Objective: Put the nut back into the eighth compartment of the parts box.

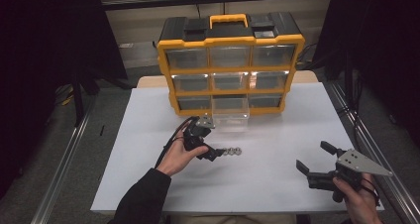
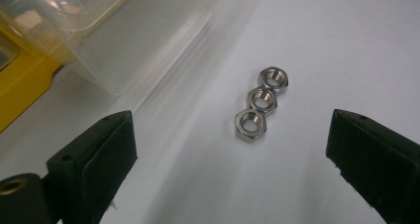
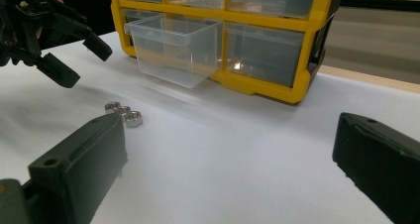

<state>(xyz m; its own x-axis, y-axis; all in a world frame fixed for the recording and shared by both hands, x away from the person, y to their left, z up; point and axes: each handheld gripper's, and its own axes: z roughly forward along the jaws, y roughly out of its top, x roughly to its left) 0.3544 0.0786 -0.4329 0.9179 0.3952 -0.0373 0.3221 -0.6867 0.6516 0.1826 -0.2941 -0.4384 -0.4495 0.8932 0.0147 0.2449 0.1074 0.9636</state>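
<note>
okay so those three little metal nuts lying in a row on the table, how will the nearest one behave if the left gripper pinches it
The nearest nut lies flat on a face, so it probably won't roll. Its polished metal looks slippery against the wide black pads, so it may squirt out. It touches the middle nut, so closing the open left gripper would likely nudge that too.

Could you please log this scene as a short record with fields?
work surface: white table
items in hand: three hex nuts, touching in a row, flat on the table
left gripper: jaws open, next to the nuts
right gripper: jaws open, apart from the nuts
organizer: yellow, nine clear drawers
open drawer: bottom middle, pulled out, looks empty
</note>
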